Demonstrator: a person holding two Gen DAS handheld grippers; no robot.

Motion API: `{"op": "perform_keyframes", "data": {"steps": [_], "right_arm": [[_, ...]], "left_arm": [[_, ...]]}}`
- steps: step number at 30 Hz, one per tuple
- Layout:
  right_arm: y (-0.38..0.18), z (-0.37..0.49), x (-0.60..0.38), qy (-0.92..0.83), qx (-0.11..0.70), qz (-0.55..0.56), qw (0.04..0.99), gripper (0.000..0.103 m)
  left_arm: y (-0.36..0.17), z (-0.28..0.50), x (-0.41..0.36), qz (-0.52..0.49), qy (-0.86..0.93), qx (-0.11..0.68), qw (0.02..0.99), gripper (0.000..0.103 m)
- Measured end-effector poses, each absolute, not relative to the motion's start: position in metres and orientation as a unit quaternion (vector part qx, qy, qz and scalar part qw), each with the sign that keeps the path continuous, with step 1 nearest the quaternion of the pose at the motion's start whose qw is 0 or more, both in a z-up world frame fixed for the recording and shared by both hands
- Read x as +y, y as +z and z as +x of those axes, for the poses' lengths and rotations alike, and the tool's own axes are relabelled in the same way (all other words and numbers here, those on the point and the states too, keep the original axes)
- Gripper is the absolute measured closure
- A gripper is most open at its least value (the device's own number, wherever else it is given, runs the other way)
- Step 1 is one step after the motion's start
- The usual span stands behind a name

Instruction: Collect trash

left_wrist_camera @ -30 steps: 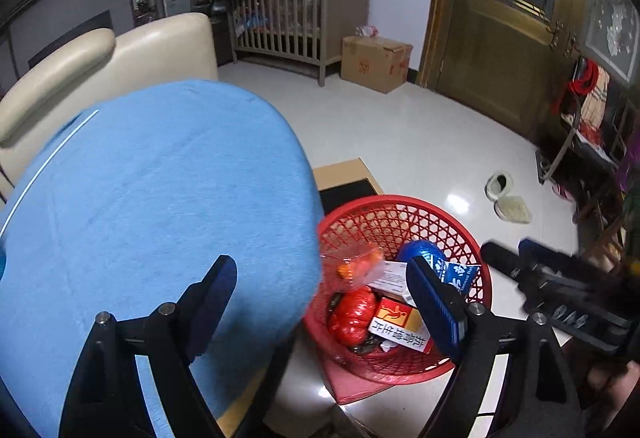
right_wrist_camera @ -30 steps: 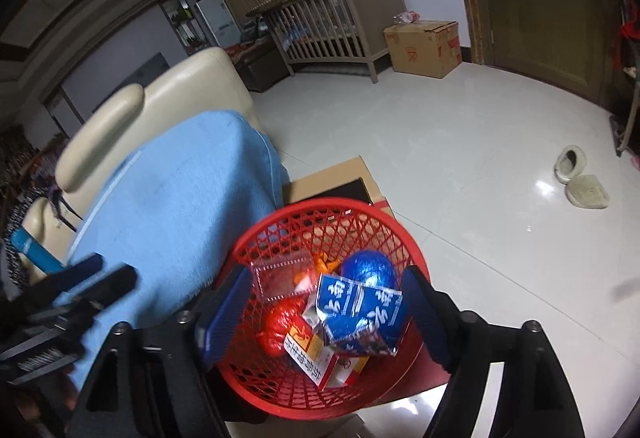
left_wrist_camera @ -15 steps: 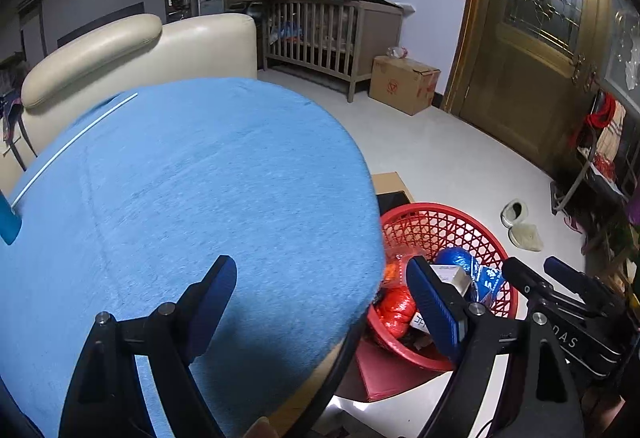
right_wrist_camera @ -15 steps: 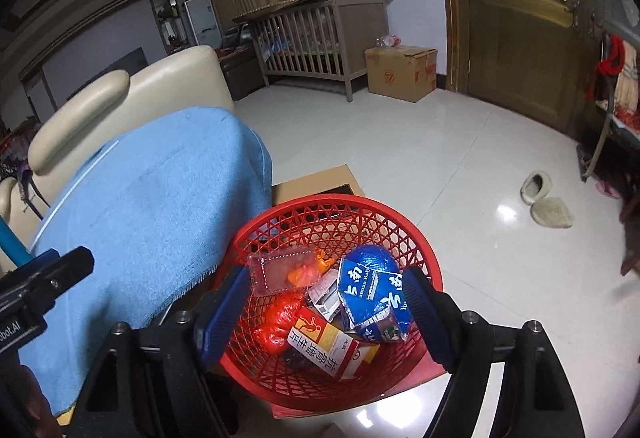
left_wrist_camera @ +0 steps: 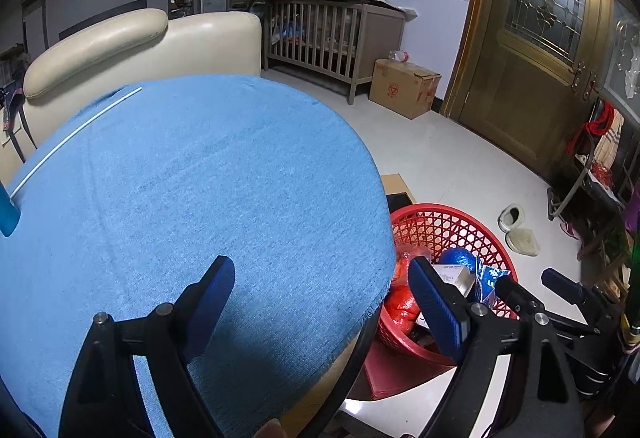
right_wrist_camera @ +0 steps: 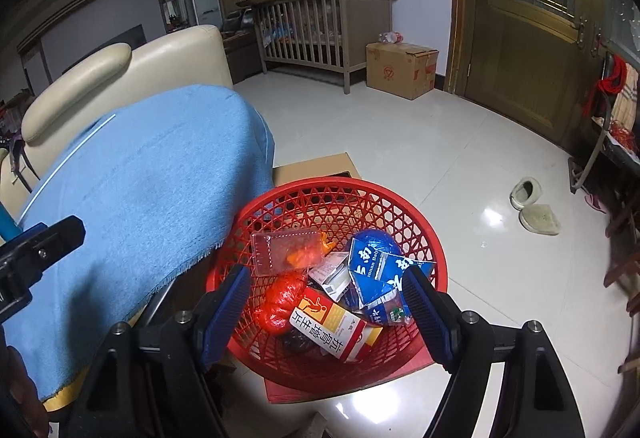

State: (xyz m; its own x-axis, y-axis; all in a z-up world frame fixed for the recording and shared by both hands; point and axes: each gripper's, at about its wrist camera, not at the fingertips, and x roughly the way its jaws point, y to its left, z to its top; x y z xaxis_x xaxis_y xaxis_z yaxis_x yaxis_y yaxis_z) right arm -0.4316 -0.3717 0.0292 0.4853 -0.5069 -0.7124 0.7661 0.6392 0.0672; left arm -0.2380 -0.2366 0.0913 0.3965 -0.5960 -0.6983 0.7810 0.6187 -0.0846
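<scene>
The left tool (left_wrist_camera: 320, 278) is held with jaws apart and empty above the blue-cloth-covered bench (left_wrist_camera: 192, 198); more cloth and less basket is seen than a second ago. The right tool (right_wrist_camera: 326, 288) is held apart and empty over the red basket (right_wrist_camera: 424, 226), viewed nearer than before. Trash lies in the basket beside the bench: a blue wrapper (right_wrist_camera: 380, 270), a medicine box (right_wrist_camera: 332, 326), a red bag (right_wrist_camera: 282, 300).

Open air above the full red basket (right_wrist_camera: 434, 238), blue-clothed table (right_wrist_camera: 140, 198) crowding its left rim.
</scene>
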Motion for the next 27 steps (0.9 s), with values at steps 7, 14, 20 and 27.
{"op": "perform_keyframes", "data": {"steps": [7,14,20,27], "right_arm": [[0.028,-0.433,-0.37,-0.373,0.337,0.197,0.842,0.022],[0.026,-0.438,-0.373,-0.371,0.336,0.205,0.841,0.022],[0.026,-0.439,-0.373,-0.371,0.336,0.205,0.841,0.022],[0.025,-0.439,-0.373,-0.374,0.336,0.204,0.84,0.022]], "left_arm": [[0.091,-0.244,-0.24,0.142,-0.412,0.354,0.827,0.014],[0.093,-0.247,-0.241,0.15,-0.41,0.349,0.829,0.014],[0.093,-0.25,-0.243,0.156,-0.412,0.345,0.829,0.014],[0.094,-0.246,-0.239,0.146,-0.407,0.346,0.833,0.014]]}}
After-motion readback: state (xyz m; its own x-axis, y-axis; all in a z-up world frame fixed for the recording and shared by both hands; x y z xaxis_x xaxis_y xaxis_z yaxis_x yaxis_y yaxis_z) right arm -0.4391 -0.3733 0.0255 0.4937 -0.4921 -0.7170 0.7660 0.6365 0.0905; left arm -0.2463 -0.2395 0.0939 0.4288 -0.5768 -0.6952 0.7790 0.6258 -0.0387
